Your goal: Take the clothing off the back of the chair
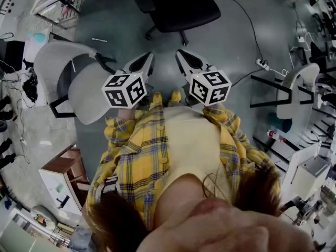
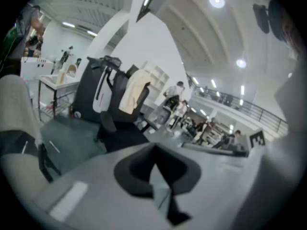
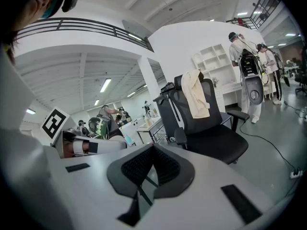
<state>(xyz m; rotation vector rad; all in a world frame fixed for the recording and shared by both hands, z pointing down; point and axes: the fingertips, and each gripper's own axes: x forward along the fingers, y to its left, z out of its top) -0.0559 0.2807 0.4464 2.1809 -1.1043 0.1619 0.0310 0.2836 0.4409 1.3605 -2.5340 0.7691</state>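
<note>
A cream garment (image 3: 195, 96) hangs over the back of a black mesh office chair (image 3: 211, 128), a few steps ahead of me. The left gripper view shows the same garment (image 2: 133, 92) on that chair (image 2: 103, 99). In the head view only the chair's seat and base (image 1: 181, 7) show at the top; the garment is hidden there. My left gripper (image 1: 148, 56) and right gripper (image 1: 180, 53) are held side by side in front of my chest, pointing toward the chair and well short of it. Both are shut with nothing between the jaws: left gripper (image 2: 154, 148), right gripper (image 3: 153, 147).
A grey chair (image 1: 68, 80) stands close on my left. A power strip (image 1: 261, 63) and its cable lie on the floor to the right, by a white chair (image 1: 296, 91). A brown cabinet (image 1: 63, 172) is at lower left. People (image 3: 244, 56) stand beyond the black chair.
</note>
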